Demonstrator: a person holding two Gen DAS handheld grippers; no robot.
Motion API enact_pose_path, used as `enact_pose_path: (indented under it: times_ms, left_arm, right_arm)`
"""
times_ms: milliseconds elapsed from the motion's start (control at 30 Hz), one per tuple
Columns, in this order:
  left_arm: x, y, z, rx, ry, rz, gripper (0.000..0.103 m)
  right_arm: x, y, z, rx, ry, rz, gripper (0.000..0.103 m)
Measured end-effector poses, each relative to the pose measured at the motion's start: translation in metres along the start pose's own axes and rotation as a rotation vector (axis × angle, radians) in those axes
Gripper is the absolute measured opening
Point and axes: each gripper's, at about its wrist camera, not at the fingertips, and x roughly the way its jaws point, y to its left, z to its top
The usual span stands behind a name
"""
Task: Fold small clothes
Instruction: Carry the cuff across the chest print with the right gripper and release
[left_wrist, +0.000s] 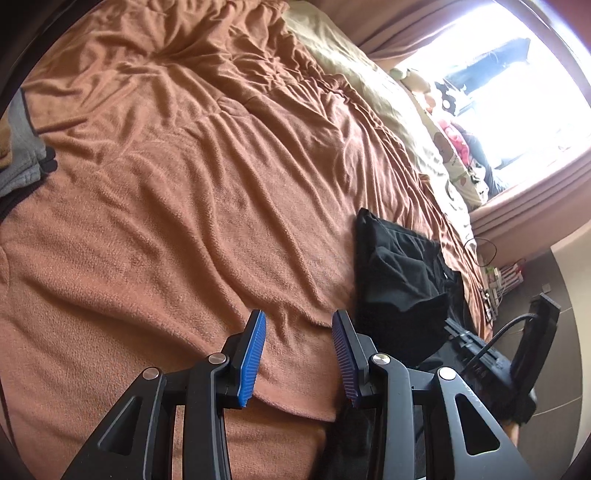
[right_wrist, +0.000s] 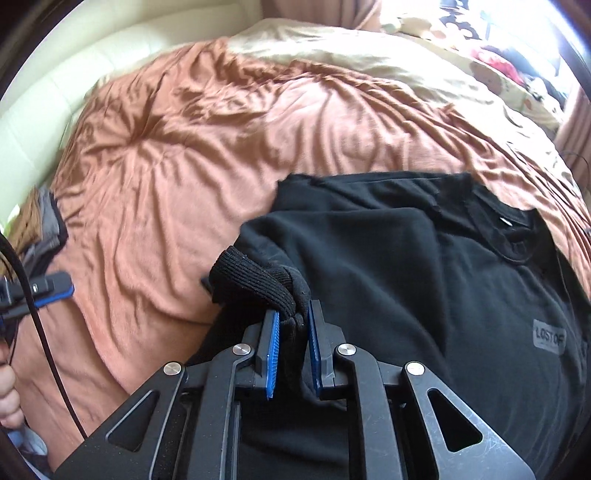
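Right claw (right_wrist: 291, 332): clamped on the ribbed cuff (right_wrist: 255, 280) of the black sweatshirt (right_wrist: 424, 280), blue pads pressed together on the knit. Left claw (left_wrist: 298, 354): pads apart, holding nothing, poised over the bed just beside the garment's edge.

Garment location: spread on the rust-brown blanket (right_wrist: 177, 155) of the bed, collar toward the far side, grey "LOST OF" patch (right_wrist: 549, 340) facing up, one sleeve already drawn across the chest.

Step in hand, as judged: sleeve fold-in, cuff carried over the body. Next move calls for: laying the cuff flat across the torso, releasing, then bringing the left claw onto the hem or shoulder for the crosswise fold.

View differences: grip on the cuff, collar label and patch shown only by the right wrist view. Bright window (left_wrist: 517, 92), patterned pillow (left_wrist: 450, 162) and the empty left claw shown fully only by the left wrist view. Folded grey clothing (left_wrist: 22, 147) at the bed's far edge visible in both.
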Motion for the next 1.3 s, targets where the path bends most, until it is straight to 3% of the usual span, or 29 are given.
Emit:
enact_pose_path:
  times_ms: [300, 700, 967, 1067, 1100, 1167, 1200, 1233, 1300]
  left_arm:
    - [0.020, -0.041, -0.004, 0.132, 0.027, 0.023, 0.039]
    - [0.067, -0.104, -0.016, 0.327, 0.094, 0.061, 0.039]
    - [0.103, -0.112, -0.036, 0.391, 0.164, 0.129, 0.039]
    - [0.111, -0.109, -0.040, 0.397, 0.177, 0.159, 0.039]
    - [0.113, -0.108, -0.040, 0.396, 0.179, 0.165, 0.039]
    - [0.115, -0.105, -0.041, 0.395, 0.181, 0.181, 0.039]
    - [0.116, -0.103, -0.042, 0.392, 0.183, 0.184, 0.039]
    - [0.117, -0.102, -0.043, 0.389, 0.186, 0.182, 0.039]
    - [0.118, -0.102, -0.044, 0.394, 0.188, 0.184, 0.039]
  right_arm:
    - [-0.046, -0.079, -0.019, 0.193, -0.064, -0.020, 0.011]
    - [-0.069, -0.170, -0.067, 0.445, -0.056, -0.028, 0.011]
    - [-0.083, -0.214, -0.110, 0.560, -0.060, -0.047, 0.011]
    - [-0.083, -0.220, -0.124, 0.573, -0.017, -0.076, 0.014]
    - [-0.083, -0.222, -0.127, 0.562, 0.007, -0.109, 0.019]
    - [-0.088, -0.223, -0.127, 0.529, 0.017, -0.160, 0.042]
    - [-0.093, -0.221, -0.126, 0.512, 0.002, -0.173, 0.061]
    - [-0.097, -0.220, -0.124, 0.494, -0.010, -0.189, 0.068]
    - [-0.105, -0.212, -0.117, 0.435, -0.020, -0.212, 0.068]
